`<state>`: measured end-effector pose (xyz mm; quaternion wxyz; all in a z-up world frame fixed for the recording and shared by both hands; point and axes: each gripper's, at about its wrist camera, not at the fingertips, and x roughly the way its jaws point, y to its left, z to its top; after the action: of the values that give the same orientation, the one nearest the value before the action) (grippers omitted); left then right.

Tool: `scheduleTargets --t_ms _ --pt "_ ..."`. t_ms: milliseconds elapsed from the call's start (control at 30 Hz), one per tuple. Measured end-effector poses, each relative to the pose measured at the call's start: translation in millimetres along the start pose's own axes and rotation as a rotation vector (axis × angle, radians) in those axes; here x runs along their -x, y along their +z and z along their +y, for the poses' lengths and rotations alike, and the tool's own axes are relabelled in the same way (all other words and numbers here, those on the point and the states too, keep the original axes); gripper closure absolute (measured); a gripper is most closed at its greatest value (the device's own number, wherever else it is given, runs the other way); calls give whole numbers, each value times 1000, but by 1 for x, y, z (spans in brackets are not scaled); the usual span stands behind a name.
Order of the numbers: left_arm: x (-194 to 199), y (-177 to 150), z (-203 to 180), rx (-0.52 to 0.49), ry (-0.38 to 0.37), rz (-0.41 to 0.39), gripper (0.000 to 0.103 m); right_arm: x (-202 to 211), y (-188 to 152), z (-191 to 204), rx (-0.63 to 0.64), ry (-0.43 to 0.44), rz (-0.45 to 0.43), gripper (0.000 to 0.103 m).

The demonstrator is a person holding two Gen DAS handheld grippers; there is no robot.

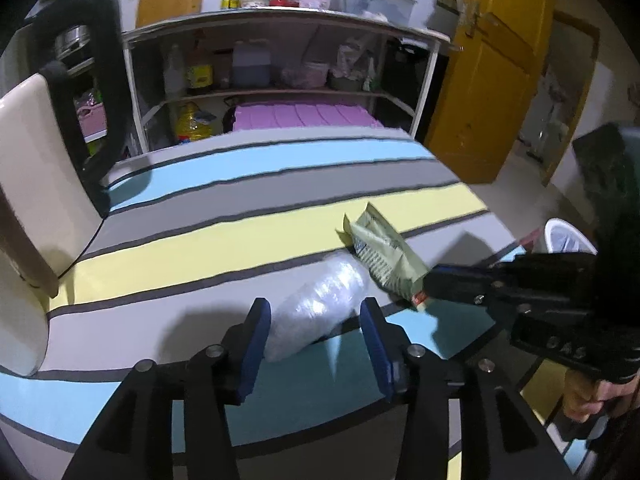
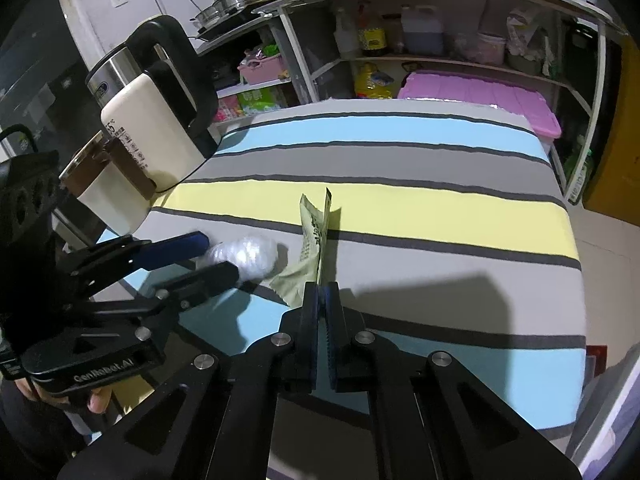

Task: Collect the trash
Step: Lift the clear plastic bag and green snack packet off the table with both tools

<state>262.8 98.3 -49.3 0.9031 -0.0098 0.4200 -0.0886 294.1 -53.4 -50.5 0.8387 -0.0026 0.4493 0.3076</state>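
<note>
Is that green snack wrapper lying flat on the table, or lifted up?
Lifted at one end. The right gripper is shut on the green wrapper, holding it edge-up above the striped tablecloth; whether its far end touches is unclear.

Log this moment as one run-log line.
left gripper: open around plastic wad | right gripper: shut on green wrapper | striped table | bin: waiting

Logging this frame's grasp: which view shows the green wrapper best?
Left wrist: the wrapper shows its broad printed face, one end pinched by the right gripper. The right wrist view sees the wrapper mostly edge-on, rising from its shut fingers.
</note>
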Motion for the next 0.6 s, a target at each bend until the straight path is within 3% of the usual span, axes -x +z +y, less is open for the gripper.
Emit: scheduleTargets --t_ms 167,200,267,500,567,600 --pt "-10 -7 -12 -64 50 34 59 8 -2 -2 -5 0 -17 100" --pt "-10 -8 -13 -70 49 34 63 9 -2 -3 -6 -2 -20 100" --pt "-9 -9 -16 -66 52 30 82 9 -3 -5 -13 -1 -20 100" --pt "-1 -12 -14 -33 90 2 88 14 -1 -12 -60 30 -35 99" --pt "4 -13 -12 -14 85 -15 88 14 0 -11 -61 39 -40 86" --pt "7 -13 -11 -8 86 -22 88 14 0 -10 -59 41 -43 70"
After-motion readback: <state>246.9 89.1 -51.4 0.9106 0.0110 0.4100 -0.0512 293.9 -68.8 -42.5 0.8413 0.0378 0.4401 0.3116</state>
